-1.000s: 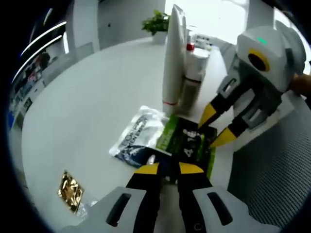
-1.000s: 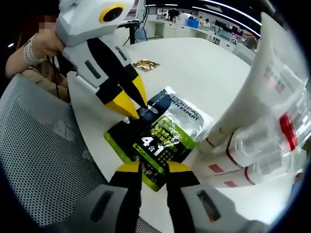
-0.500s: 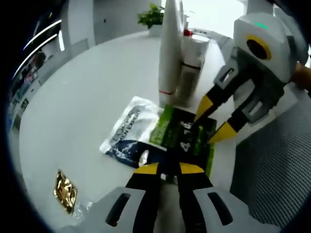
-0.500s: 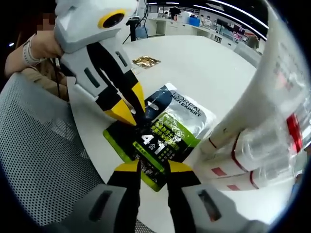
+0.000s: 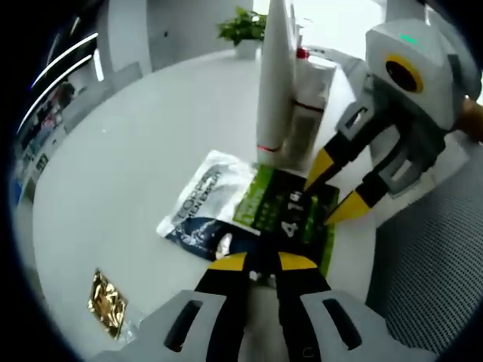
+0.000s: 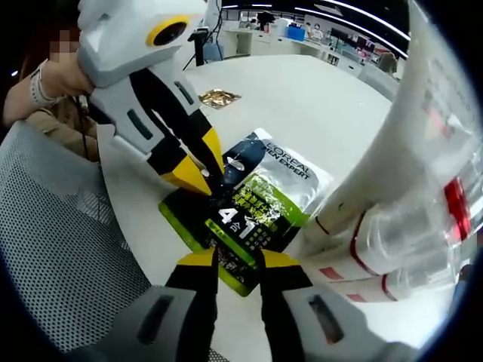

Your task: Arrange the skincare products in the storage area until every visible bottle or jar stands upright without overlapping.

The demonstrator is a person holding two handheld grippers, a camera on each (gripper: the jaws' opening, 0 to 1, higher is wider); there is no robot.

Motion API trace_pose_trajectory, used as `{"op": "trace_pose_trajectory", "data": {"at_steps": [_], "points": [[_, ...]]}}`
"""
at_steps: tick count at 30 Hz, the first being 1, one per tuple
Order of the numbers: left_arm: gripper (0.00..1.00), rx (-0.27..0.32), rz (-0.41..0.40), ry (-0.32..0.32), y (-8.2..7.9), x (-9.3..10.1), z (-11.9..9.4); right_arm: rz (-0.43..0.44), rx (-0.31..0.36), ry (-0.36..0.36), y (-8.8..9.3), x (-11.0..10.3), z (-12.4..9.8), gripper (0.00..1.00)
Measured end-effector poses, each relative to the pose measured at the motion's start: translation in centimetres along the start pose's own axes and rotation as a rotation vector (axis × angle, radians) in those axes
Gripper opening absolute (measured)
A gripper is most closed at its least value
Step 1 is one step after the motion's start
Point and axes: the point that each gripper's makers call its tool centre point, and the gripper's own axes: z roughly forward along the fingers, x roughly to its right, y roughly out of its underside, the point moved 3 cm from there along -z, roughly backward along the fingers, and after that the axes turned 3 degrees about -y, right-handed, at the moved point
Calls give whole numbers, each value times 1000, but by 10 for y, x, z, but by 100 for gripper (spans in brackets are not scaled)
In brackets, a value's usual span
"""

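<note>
- Right now your left gripper [image 5: 260, 262] has its yellow-tipped jaws drawn nearly together over the near edge of the sachet [image 5: 249, 211], with only a thin gap between them; whether they actually pinch the packet you cannot tell from these views.
- Your right gripper [image 6: 230, 260] sits the same way at the opposite end of that sachet [image 6: 253, 215], jaws narrow and the packet edge between the tips; again the grip itself is not clear.
- That green, black and silver sachet lies flat on the white table [image 5: 143, 143], close to its edge and just beside the grey mesh surface [image 6: 68, 249].
- Just past the sachet, the tall white tube [image 5: 273, 83] stands upright, touching the clear bottle with the red band [image 5: 306, 105] beside it.
- Off to the side, well apart from the sachet, a small gold packet [image 5: 106, 303] lies flat.
- Farthest away, a potted plant [image 5: 245, 34] stands at the table's far edge.
</note>
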Motion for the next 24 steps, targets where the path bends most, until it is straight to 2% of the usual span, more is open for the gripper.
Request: {"op": "trace_pose_trajectory", "data": {"at_steps": [7,18,24], "points": [[11,-1,1,-2,-1,1,-1,13,14,-8,1,1,0,21],[13,33,-20,-11,-7,5,-18,9,20,-9,1,0,0,21],[14,51,-37,-37,-6,8,-33,-38,12,-10,-1,-6,-4,20]]}}
